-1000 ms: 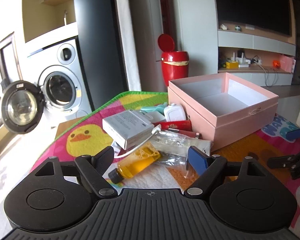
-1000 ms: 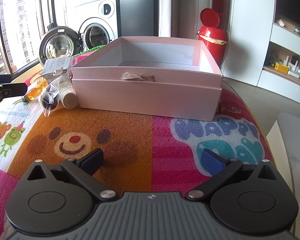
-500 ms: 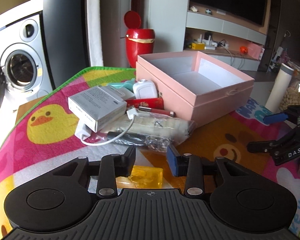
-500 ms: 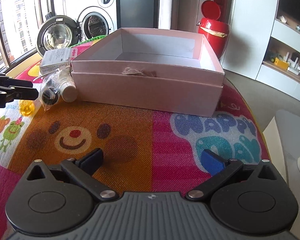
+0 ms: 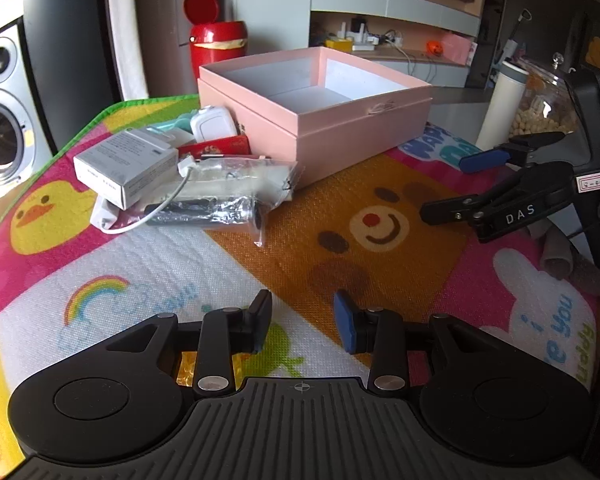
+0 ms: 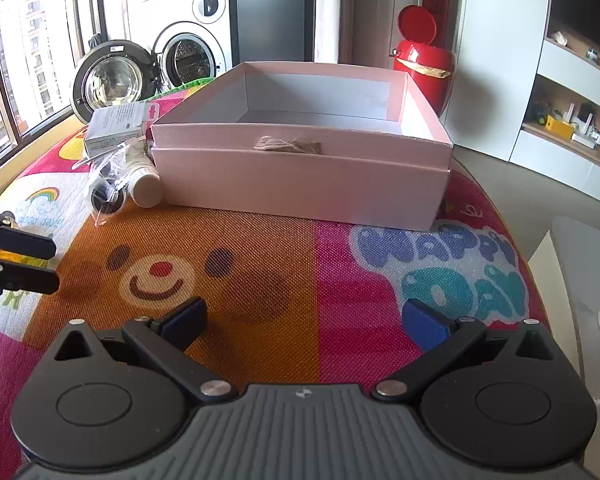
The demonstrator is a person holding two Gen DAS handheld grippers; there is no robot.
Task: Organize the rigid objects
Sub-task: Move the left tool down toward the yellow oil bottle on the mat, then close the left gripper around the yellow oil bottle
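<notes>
An open pink box (image 5: 340, 120) stands empty at the far side of the colourful mat; it also shows in the right wrist view (image 6: 300, 176). Left of it lies a pile: a white carton (image 5: 128, 164), a white charger (image 5: 214, 124), a red packet (image 5: 216, 148), a cable and bagged tubes (image 5: 220, 200). My left gripper (image 5: 302, 322) is drawn back over the mat, jaws partly closed with nothing between the pads; an amber bottle (image 5: 186, 368) shows behind its left finger. My right gripper (image 6: 304, 320) is open and empty in front of the box.
A red bin (image 5: 216, 40) and a washing machine (image 6: 188, 52) stand beyond the mat. A white flask (image 5: 500, 108) and a glass jar (image 5: 544, 108) stand to the right. The mat (image 5: 380, 240) has a bear face in the middle.
My left gripper has pulled back from the pile, away from the box. The amber bottle is out of the pile and now sits low behind the left finger. The right gripper has barely moved.
</notes>
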